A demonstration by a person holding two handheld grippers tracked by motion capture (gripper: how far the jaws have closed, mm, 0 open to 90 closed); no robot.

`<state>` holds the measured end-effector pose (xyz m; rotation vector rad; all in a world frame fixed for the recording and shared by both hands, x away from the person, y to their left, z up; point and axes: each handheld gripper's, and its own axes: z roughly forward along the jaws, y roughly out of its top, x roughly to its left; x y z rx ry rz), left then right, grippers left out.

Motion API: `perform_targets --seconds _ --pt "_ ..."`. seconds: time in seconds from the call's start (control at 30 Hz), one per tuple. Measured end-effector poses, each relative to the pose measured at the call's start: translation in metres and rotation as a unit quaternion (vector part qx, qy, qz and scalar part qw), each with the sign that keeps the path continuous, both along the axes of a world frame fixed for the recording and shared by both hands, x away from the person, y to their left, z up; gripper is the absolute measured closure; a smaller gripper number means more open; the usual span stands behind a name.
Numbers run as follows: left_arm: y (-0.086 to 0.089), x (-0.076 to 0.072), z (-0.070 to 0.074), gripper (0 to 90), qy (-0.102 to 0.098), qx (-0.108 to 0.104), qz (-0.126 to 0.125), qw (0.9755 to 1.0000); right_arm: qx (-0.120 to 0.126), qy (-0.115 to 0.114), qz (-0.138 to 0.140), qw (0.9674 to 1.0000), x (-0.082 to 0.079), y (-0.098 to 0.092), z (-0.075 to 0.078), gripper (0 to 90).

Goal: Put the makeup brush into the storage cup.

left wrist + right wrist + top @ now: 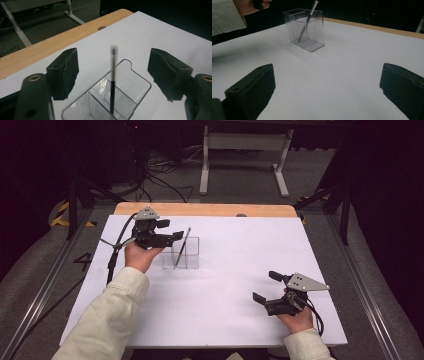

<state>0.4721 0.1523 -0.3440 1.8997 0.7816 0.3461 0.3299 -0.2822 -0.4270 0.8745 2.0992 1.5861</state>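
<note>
Your left gripper (171,230) hangs over clear holder (181,254), jaws wide apart, nothing between pads. Pen (182,247) stands free in holder's far compartment, leaning, tip above rim, midway between your jaws in left gripper view. Your right gripper (265,286) rests near table (235,320) front edge, well apart from holder, jaws wide, empty.

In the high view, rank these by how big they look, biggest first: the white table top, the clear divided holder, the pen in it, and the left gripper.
1. white table top, by far the largest.
2. left gripper and clear divided holder: they look alike in spread, so I won't rank them.
3. pen, thinnest, leaning in the holder between the open jaws.
</note>
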Motion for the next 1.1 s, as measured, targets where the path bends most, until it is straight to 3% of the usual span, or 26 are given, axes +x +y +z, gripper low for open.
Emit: perform_targets --seconds 0.53,0.8,1.1 --pt "0.025 -0.039 0.007 9.8 -0.030 -0.035 -0.030 0.9985 0.006 -0.013 -0.001 0.9999 0.002 -0.002 0.005 0.7" --pt "0.040 -0.061 0.007 5.7 -0.039 -0.042 -0.042 0.9975 0.010 -0.018 0.003 0.9998 0.005 -0.003 0.010 0.7" --pt "0.051 -0.079 -0.006 3.2 -0.035 -0.043 -0.054 0.9970 0.020 -0.020 0.009 0.9995 0.008 -0.005 0.011 0.1"
